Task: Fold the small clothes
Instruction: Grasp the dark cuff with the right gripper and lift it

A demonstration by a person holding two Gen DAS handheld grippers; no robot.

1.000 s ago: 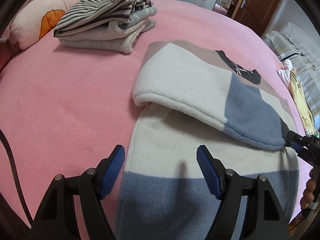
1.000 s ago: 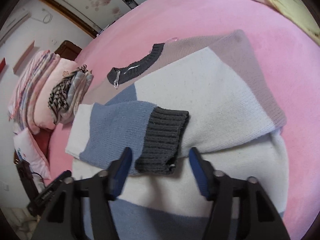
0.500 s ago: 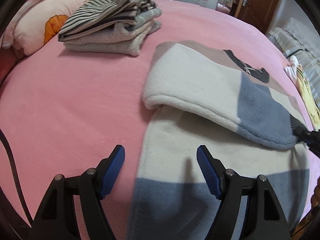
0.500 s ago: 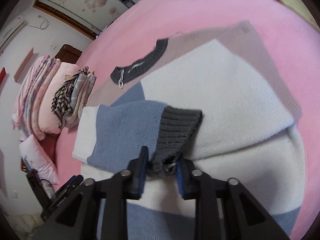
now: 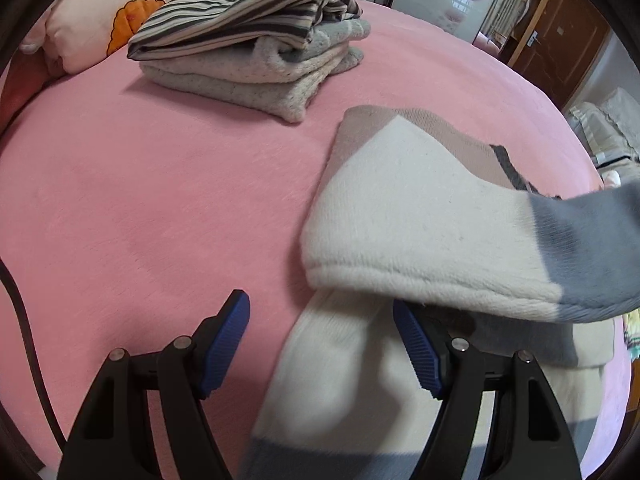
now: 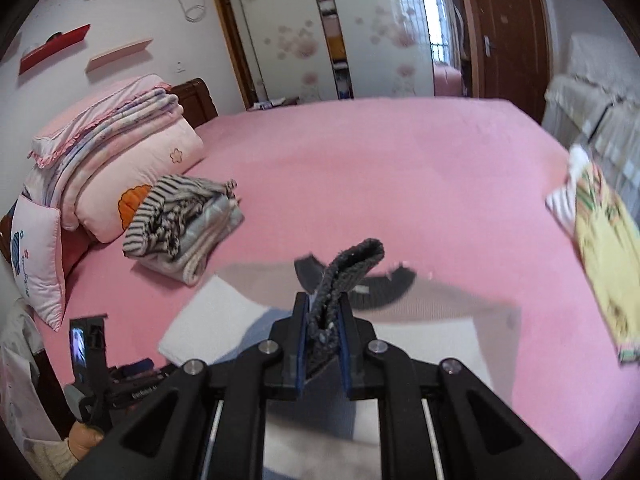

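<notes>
1. Right gripper [image 6: 323, 322]: jaws closed almost fully; the dark grey ribbed cuff [image 6: 348, 268] of a sweater sleeve is pinched between the blue pads, its end standing up above them.
2. Left gripper [image 5: 320, 344]: jaws spread wide, nothing held; the sweater's cream lower body [image 5: 340, 376] is seen between and beneath the fingers (contact cannot be told).
3. Sweater [image 5: 404, 200]: laid on the pink bed [image 5: 160, 200], its cream-and-blue sleeve [image 5: 460, 248] lifted across the body.
4. Folded clothes stack [image 5: 256, 52]: set farther back, by a pink pillow [image 5: 100, 20].
</notes>
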